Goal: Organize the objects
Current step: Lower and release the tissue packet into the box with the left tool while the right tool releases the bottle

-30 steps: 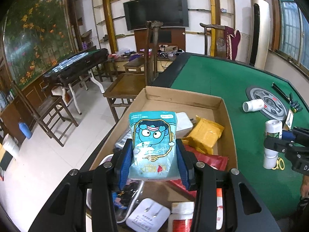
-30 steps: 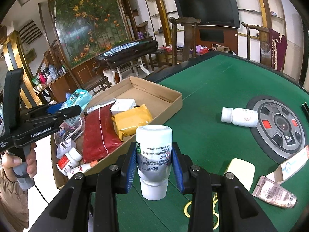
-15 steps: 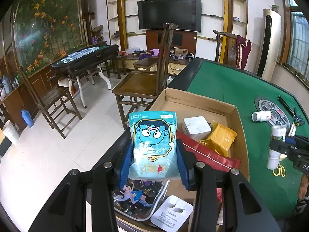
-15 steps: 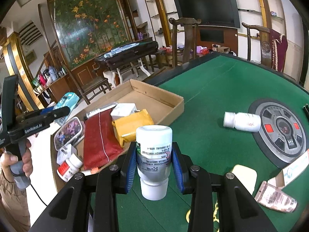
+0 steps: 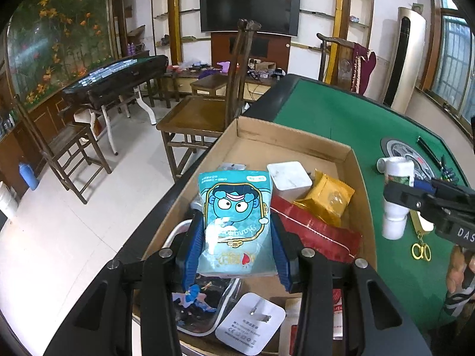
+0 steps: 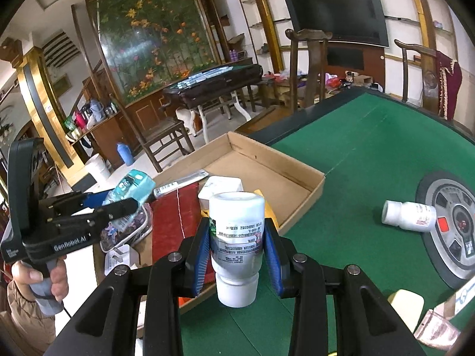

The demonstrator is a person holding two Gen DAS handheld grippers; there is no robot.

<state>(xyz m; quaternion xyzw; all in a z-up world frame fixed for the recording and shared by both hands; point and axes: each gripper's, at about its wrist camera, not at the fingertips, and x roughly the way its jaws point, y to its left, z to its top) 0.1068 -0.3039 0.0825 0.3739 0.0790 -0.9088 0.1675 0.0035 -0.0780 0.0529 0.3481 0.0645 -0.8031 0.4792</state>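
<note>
My left gripper (image 5: 236, 237) is shut on a teal cartoon packet (image 5: 234, 222), held above the near left part of the cardboard box (image 5: 353, 160). My right gripper (image 6: 237, 246) is shut on a white bottle (image 6: 236, 237), cap down, over the green table just beside the box's right wall (image 6: 299, 207). In the left wrist view the same bottle (image 5: 396, 198) hangs at the right, outside the box. The box holds a red packet (image 5: 320, 234), a yellow packet (image 5: 329, 198), a small white box (image 5: 289, 176), a white plug adapter (image 5: 251, 323) and a printed pouch (image 5: 199, 299).
Another white bottle (image 6: 408, 212) lies on the green felt (image 6: 371, 148) by the round centre disc (image 6: 454, 225). A pale block (image 6: 405, 302) and a pinkish packet (image 6: 436, 329) lie near right. Gold scissors (image 5: 420, 247) rest on the felt. Wooden chairs (image 5: 193, 118) stand beyond the table edge.
The right gripper has carried the white bottle leftward, closer to the box's right wall. The left gripper's view has shifted slightly, with the packet still over the box.
</note>
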